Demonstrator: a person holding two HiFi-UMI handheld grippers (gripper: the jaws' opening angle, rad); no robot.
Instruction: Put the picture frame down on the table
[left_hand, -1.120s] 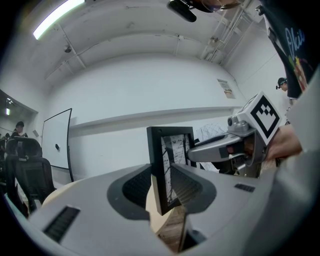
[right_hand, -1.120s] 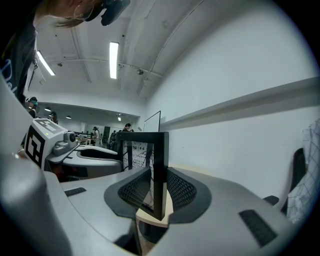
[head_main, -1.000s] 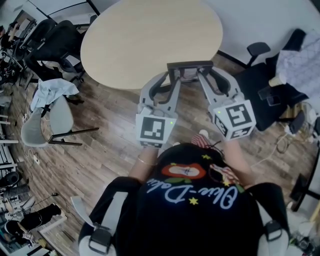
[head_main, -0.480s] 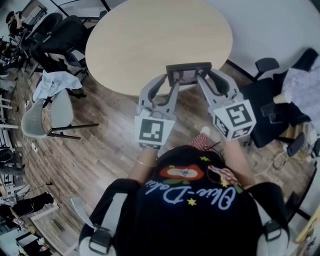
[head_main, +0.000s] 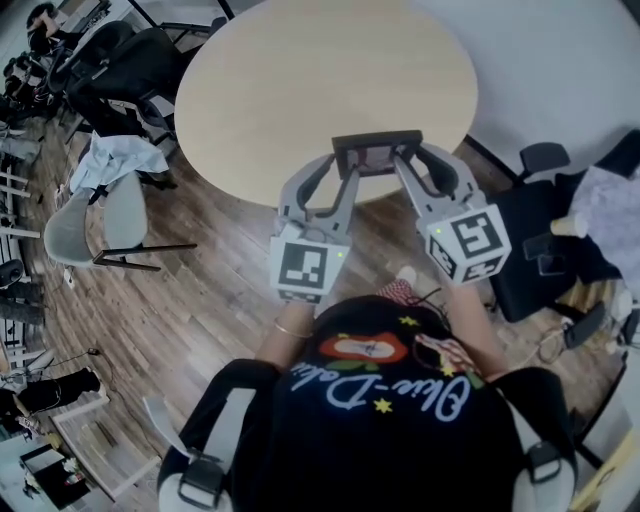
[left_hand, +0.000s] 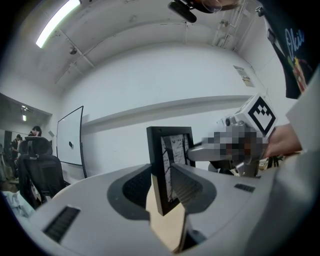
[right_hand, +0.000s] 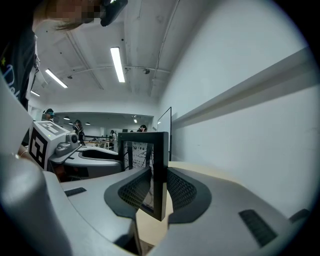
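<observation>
A small black picture frame (head_main: 377, 156) stands upright in the air over the near edge of the round beige table (head_main: 300, 80). My left gripper (head_main: 346, 166) is shut on its left side and my right gripper (head_main: 407, 160) on its right side. In the left gripper view the frame (left_hand: 170, 150) sits edge-on between the ribbed pads of the left gripper (left_hand: 161, 175), with the right gripper's marker cube (left_hand: 261, 114) beyond. In the right gripper view the frame (right_hand: 159, 150) is pinched in the right gripper (right_hand: 159, 180), and the left gripper (right_hand: 75, 150) shows across it.
A grey chair with cloth draped on it (head_main: 100, 215) stands on the wood floor at the left. Black office chairs (head_main: 120, 70) crowd the far left, and another chair (head_main: 535, 235) stands at the right. A white wall (head_main: 560, 60) runs behind the table.
Both grippers have carried the frame forward, from over the floor beside the table to over the table's near edge. The grip on it looks the same.
</observation>
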